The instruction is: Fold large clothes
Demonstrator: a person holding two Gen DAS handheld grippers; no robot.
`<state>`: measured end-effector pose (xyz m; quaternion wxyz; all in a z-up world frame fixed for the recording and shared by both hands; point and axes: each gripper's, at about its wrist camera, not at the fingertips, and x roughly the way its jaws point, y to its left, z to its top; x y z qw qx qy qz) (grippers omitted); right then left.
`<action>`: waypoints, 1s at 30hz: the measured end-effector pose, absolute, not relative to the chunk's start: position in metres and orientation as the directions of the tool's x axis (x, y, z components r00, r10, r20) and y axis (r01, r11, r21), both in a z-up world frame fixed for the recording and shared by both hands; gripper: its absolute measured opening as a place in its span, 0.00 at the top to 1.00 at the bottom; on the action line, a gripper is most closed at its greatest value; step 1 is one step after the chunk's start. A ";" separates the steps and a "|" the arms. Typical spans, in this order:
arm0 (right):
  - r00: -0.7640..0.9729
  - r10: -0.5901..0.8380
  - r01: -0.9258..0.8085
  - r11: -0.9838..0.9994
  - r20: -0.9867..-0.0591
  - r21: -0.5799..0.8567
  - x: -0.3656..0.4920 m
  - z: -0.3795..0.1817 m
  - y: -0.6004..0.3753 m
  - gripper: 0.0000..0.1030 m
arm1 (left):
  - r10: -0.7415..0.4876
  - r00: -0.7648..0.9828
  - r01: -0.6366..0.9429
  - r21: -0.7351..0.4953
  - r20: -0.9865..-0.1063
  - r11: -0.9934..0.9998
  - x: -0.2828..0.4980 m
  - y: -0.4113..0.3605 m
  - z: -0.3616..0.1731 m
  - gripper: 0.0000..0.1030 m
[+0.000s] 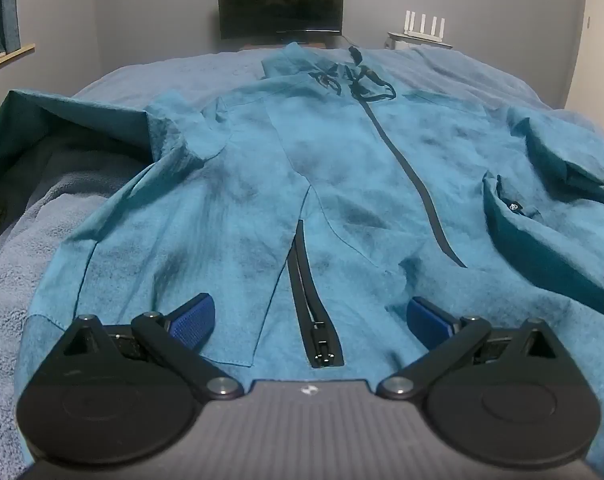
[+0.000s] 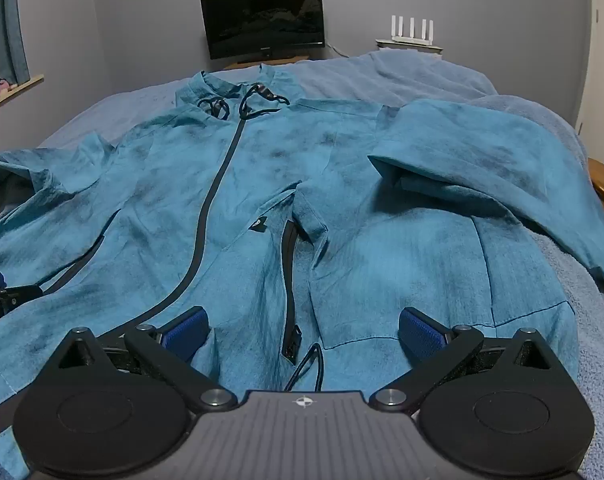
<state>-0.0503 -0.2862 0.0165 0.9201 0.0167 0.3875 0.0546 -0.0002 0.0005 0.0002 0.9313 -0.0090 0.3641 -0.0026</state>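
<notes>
A teal jacket [image 1: 341, 168] lies face up and spread out on a bed covered by a blue-grey blanket [image 1: 18, 240]. Its hem is nearest the cameras and its collar is at 12 o'clock, toward the far wall. The cloth is mottled with darker patches and creased. A dark main zipper [image 1: 405, 168] runs from the collar down the front, and black drawcords [image 1: 365, 80] tangle at the neck. A small dark logo tab [image 2: 258, 224] sits on the chest. Both sleeves bend away at the shoulders, one at 9 o'clock and one at 3 o'clock.

Each side has a slanted pocket with a dark zipper; the pocket zipper [image 1: 309, 292] in the left view is parted, but nothing inside can be made out.

The left claw [image 1: 309, 320] is spread wide, empty, low over the hem and straddling that pocket zipper. The right claw [image 2: 303, 330] is also spread wide and empty, above the other pocket zipper [image 2: 290, 280]. Whether either touches the cloth cannot be told.

A dark monitor [image 1: 281, 2] and a white router [image 1: 421, 26] stand beyond the bed.
</notes>
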 end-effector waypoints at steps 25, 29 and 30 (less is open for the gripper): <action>0.691 0.113 -0.087 0.994 -0.714 0.073 -0.053 0.018 -0.287 0.00 | -0.004 0.728 -0.001 -0.007 -0.685 1.000 0.003 -0.010 -0.005 0.00; 0.690 0.113 -0.087 0.994 -0.715 0.073 -0.053 0.019 -0.287 0.00 | -0.004 0.728 -0.001 -0.006 -0.686 1.000 0.003 -0.009 -0.005 0.00; 0.690 0.113 -0.087 0.994 -0.715 0.073 -0.053 0.020 -0.287 0.00 | -0.004 0.728 0.000 -0.007 -0.686 1.000 0.003 -0.009 -0.005 0.00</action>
